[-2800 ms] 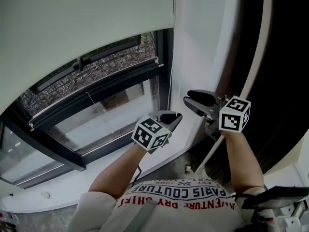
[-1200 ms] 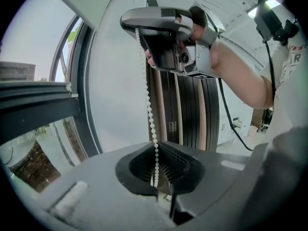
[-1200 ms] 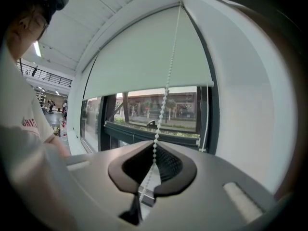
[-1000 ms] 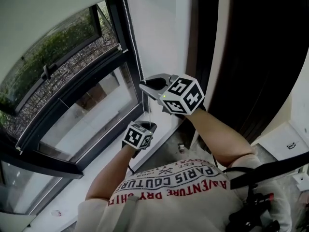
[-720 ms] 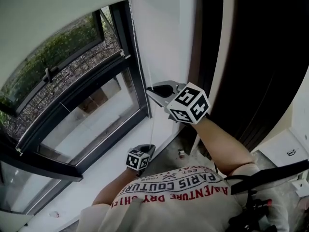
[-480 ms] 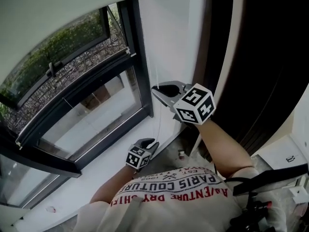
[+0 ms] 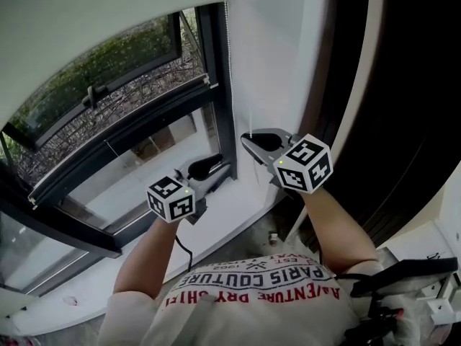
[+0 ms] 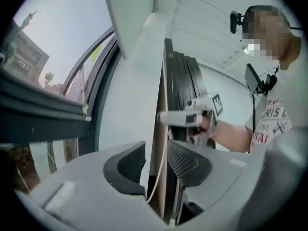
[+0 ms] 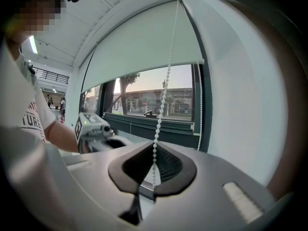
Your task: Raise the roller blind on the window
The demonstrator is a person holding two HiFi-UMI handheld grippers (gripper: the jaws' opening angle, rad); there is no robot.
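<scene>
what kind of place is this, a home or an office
Probably a room beside a large window, home or office unclear: a pale roller blind partly down, its bead chain, a dark window frame, street outside.

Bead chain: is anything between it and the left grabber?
Nothing visible. The left gripper has just been opening its jaws, and the bead chain hangs loose between them. The right gripper is shut on it.

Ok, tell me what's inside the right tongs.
The white bead chain runs down into the right tongs, which are shut on it. Nothing else shows there; the chain's run below the grip is covered by the tongs' own body.
</scene>
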